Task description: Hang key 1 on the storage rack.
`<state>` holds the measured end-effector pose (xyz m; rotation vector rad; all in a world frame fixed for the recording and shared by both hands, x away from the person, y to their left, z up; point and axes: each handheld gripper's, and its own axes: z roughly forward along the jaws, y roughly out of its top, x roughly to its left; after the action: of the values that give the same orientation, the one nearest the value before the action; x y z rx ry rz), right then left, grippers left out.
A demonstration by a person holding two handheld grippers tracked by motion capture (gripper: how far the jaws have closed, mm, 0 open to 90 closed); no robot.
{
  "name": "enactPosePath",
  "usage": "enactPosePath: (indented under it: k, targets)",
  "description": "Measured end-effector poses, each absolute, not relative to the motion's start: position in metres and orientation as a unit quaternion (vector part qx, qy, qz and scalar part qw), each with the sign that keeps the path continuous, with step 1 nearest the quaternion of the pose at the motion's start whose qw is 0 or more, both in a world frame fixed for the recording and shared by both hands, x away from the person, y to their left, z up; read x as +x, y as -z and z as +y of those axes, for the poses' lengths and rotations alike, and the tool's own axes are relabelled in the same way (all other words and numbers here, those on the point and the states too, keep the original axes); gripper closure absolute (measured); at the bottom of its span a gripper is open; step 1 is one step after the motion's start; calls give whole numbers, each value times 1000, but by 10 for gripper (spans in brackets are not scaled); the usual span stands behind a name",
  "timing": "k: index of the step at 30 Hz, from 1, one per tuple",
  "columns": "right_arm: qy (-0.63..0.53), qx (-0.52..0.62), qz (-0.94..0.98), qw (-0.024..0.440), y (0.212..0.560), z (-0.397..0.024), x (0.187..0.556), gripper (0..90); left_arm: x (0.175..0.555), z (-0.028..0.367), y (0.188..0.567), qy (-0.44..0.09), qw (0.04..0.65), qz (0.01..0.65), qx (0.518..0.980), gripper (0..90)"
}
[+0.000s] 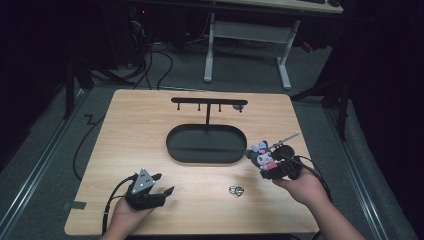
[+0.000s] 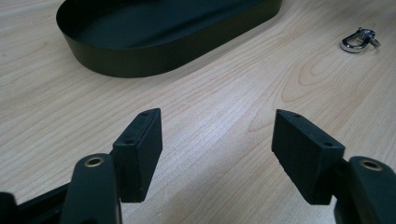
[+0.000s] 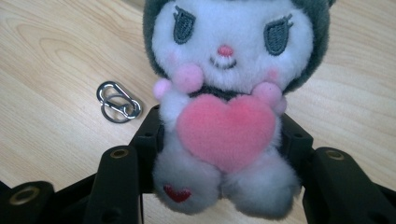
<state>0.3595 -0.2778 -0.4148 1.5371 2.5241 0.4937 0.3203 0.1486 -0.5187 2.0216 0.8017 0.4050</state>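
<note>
My right gripper [image 1: 270, 167] is shut on a small plush doll [image 1: 263, 156] with a white face, dark hood and pink heart, held above the table at the right. In the right gripper view the plush doll [image 3: 229, 112] sits between both jaws, which press its lower body. A silver carabiner clip [image 1: 236, 190] lies on the wood near the front; the same carabiner clip [image 3: 117, 101] shows left of the doll. My left gripper [image 1: 161, 186] rests at the front left, open, with only bare table between its jaws [image 2: 217, 144]. A black stand [image 1: 208, 101] with small hooks rises from an oval black tray [image 1: 175, 150].
The wooden table [image 1: 135, 125] has open room at the left and the back. The tray's rim [image 2: 140, 67] lies just ahead of the left gripper, with the carabiner [image 2: 358, 40] off to its right. Cables trail from both grippers. A white desk frame [image 1: 285, 55] stands beyond the table.
</note>
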Motion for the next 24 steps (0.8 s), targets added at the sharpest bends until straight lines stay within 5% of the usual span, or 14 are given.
enactPosePath:
  k: [24]
  targets:
    - [-171,507,841,75,390,-266,374,486,320,147,519,-167,448,318,819,334]
